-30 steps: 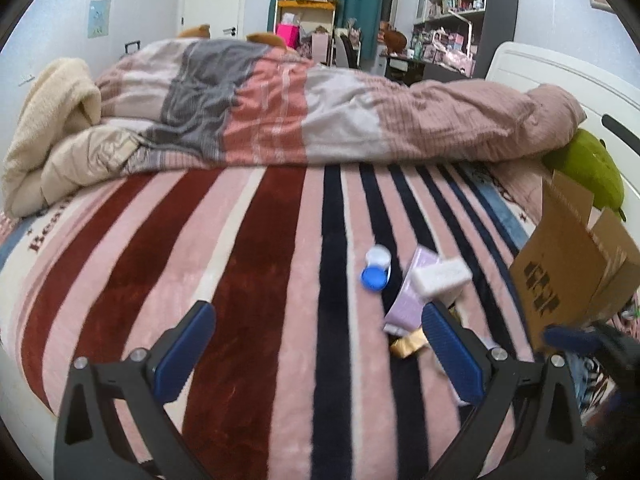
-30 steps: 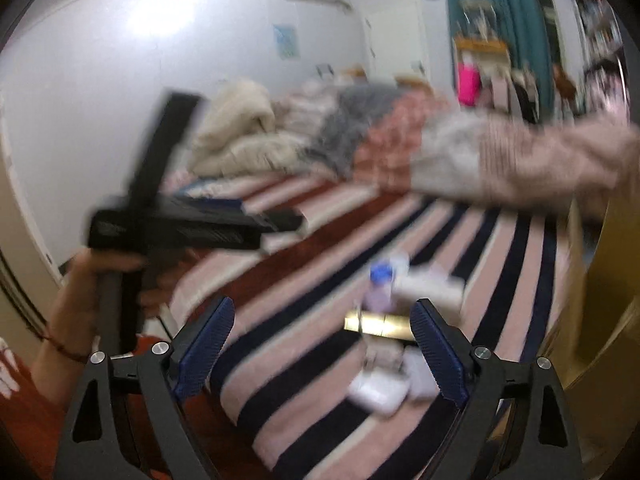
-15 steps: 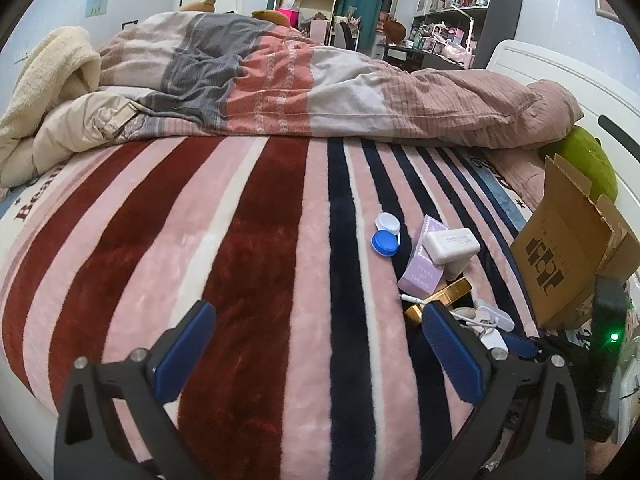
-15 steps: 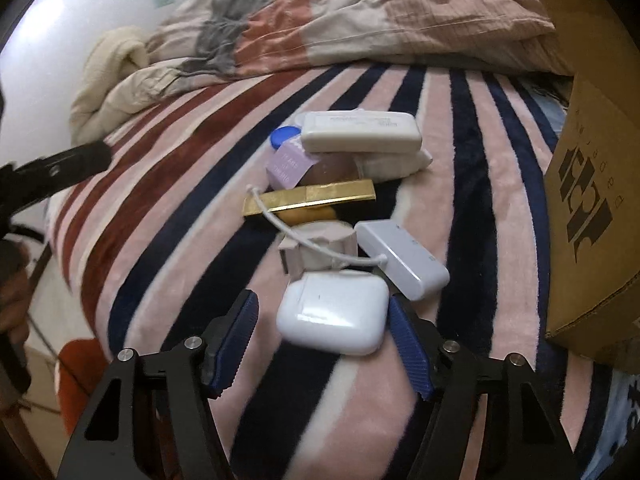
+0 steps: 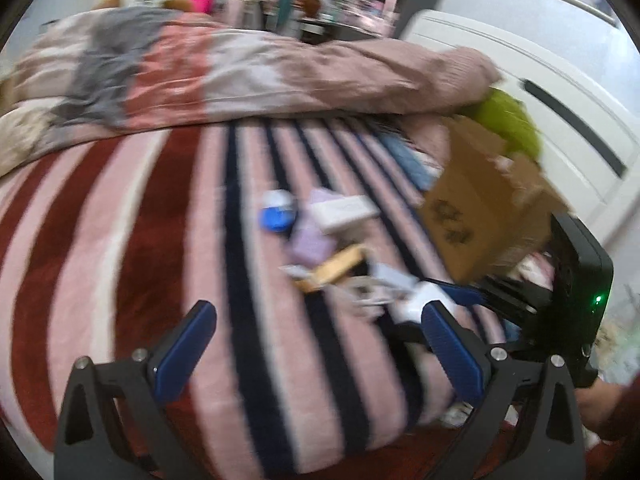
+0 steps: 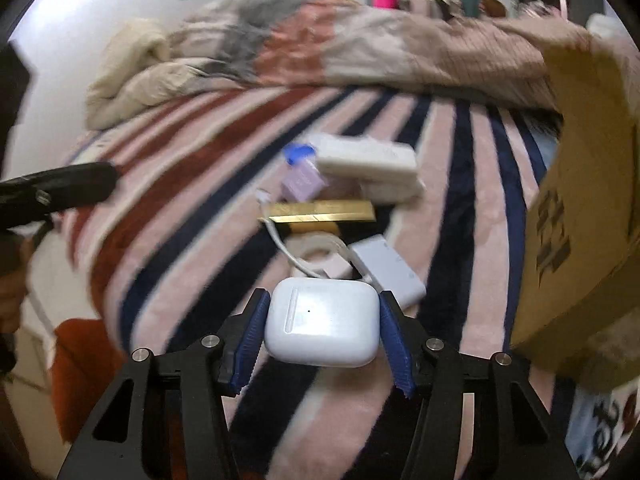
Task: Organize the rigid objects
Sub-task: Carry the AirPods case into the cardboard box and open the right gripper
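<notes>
I am closing my right gripper (image 6: 322,338) on the rounded white plastic earbud case (image 6: 322,322), lying nearest me, left of the brown cardboard box (image 6: 580,216). My left gripper (image 5: 316,344) is hanging wide, holding nothing. Next, I judge, lifting it boxward.

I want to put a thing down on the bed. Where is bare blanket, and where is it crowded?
Bare: the red and pink stripes left of the blue cap, up to the rumpled duvet. Crowded: the small things between that cap and the cardboard box.
</notes>
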`<state>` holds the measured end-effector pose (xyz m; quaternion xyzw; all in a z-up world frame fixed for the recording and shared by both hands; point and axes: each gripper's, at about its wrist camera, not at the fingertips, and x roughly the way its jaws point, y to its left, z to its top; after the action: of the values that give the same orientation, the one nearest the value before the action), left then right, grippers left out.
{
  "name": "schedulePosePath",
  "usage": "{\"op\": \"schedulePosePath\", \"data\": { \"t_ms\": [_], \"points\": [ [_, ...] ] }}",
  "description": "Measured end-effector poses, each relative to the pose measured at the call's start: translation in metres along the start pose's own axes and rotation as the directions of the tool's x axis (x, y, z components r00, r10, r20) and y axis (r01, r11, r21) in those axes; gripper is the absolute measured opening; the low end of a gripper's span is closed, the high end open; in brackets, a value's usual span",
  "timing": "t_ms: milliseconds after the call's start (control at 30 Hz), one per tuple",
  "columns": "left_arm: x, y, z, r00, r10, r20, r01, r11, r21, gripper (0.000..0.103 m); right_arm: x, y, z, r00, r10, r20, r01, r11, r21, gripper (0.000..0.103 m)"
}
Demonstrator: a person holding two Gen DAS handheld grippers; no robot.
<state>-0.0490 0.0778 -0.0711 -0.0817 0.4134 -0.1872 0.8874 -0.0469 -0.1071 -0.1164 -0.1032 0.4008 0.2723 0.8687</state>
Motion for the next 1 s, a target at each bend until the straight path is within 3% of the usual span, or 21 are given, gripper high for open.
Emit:
{"op": "schedulePosePath", "data": {
  "t_ms": [100, 233, 367, 433, 533, 600, 867, 1000],
  "points": [
    [0.0, -0.023, 0.024, 0.993, -0.117, -0.031, 0.118, 0.992, 0.036, 0.091, -0.026, 0.007, 0.018, 0.992, 0.098, 0.079, -0.089, 0.991, -0.101, 0.051],
    [0.006, -0.059, 0.065, 0.979, -0.192, -0.07, 0.197, 0.977, 0.084, 0.07, -0.058, 0.009, 0.048, 0.969, 0.176, 0.171, -0.138, 0.967, -0.213, 0.051],
    [0.018, -0.09, 0.101, 0.958, -0.264, -0.115, 0.276, 0.954, 0.113, 0.045, -0.085, -0.003, 0.069, 0.956, 0.157, 0.248, -0.08, 0.953, -0.292, 0.051],
    [0.031, -0.109, 0.12, 0.938, -0.31, -0.154, 0.33, 0.936, 0.12, 0.028, -0.092, -0.02, 0.078, 0.955, 0.132, 0.264, -0.054, 0.957, -0.285, 0.05],
    [0.057, -0.135, 0.139, 0.936, -0.295, -0.191, 0.325, 0.933, 0.153, 0.023, -0.097, -0.054, 0.086, 0.961, 0.092, 0.26, -0.025, 0.968, -0.25, 0.05],
    [0.075, -0.153, 0.149, 0.926, -0.302, -0.225, 0.342, 0.926, 0.163, 0.022, -0.099, -0.075, 0.09, 0.969, 0.057, 0.242, -0.003, 0.976, -0.219, 0.05],
    [0.166, -0.204, 0.177, 0.84, -0.344, -0.42, 0.436, 0.889, 0.143, 0.02, -0.096, -0.162, 0.094, 0.997, -0.055, 0.052, 0.058, 0.997, -0.055, 0.05],
    [0.183, -0.213, 0.175, 0.827, -0.314, -0.465, 0.425, 0.892, 0.152, 0.02, -0.087, -0.181, 0.086, 0.996, -0.078, -0.051, 0.078, 0.997, -0.007, 0.05]
  ]
}}
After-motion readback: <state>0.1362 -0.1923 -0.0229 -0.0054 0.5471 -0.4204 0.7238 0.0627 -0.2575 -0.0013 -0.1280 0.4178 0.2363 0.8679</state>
